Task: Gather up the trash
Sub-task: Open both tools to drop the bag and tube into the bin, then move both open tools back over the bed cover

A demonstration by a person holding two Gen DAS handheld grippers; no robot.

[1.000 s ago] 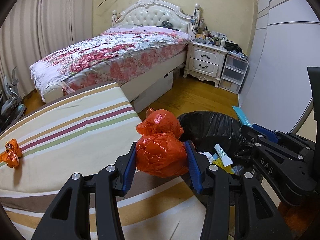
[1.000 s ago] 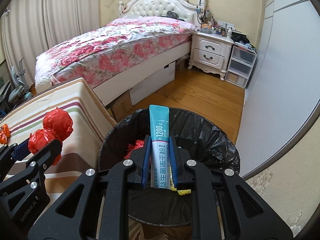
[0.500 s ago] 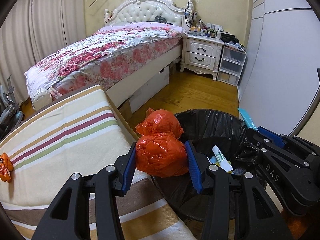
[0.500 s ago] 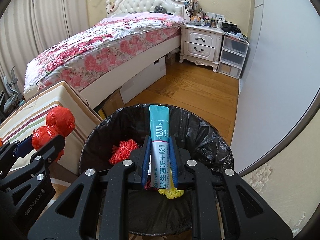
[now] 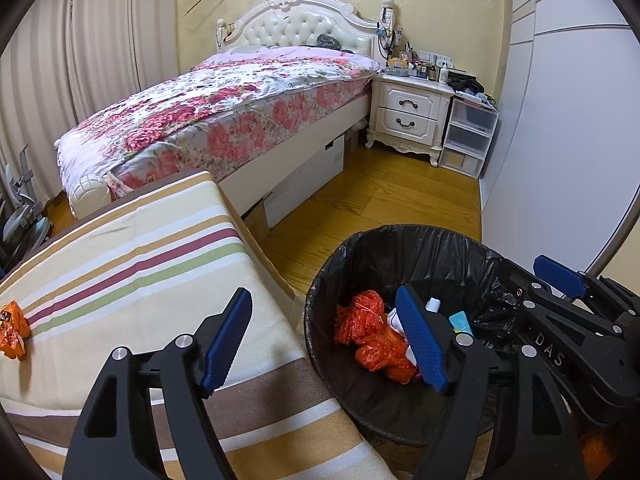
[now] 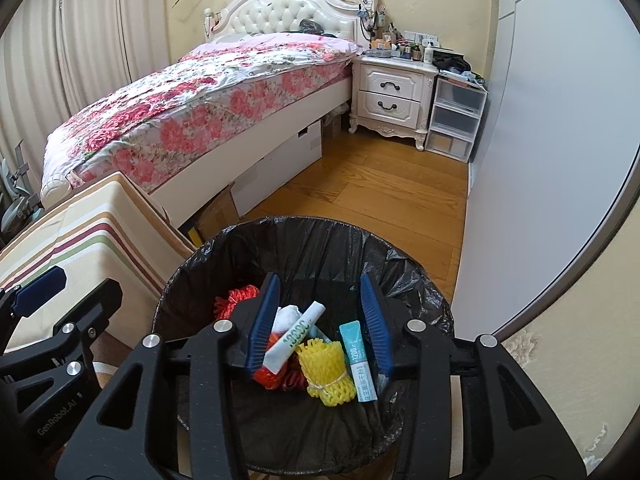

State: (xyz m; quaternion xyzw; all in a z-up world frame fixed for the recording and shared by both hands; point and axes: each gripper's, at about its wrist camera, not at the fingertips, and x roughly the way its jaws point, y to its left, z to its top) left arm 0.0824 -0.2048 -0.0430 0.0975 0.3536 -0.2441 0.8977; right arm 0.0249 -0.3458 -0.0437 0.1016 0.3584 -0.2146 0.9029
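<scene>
My left gripper (image 5: 324,336) and right gripper (image 6: 320,316) are both opening, nothing between the ribbed blue pads. Below them the round bin (image 6: 304,232), lined in crinkled black plastic, holds one teal sachet (image 6: 358,360), one yellow foam net (image 6: 326,372) and crumpled orange bags (image 5: 380,352). One orange scrap (image 5: 14,330) lies on the striped cloth (image 5: 132,280).
</scene>
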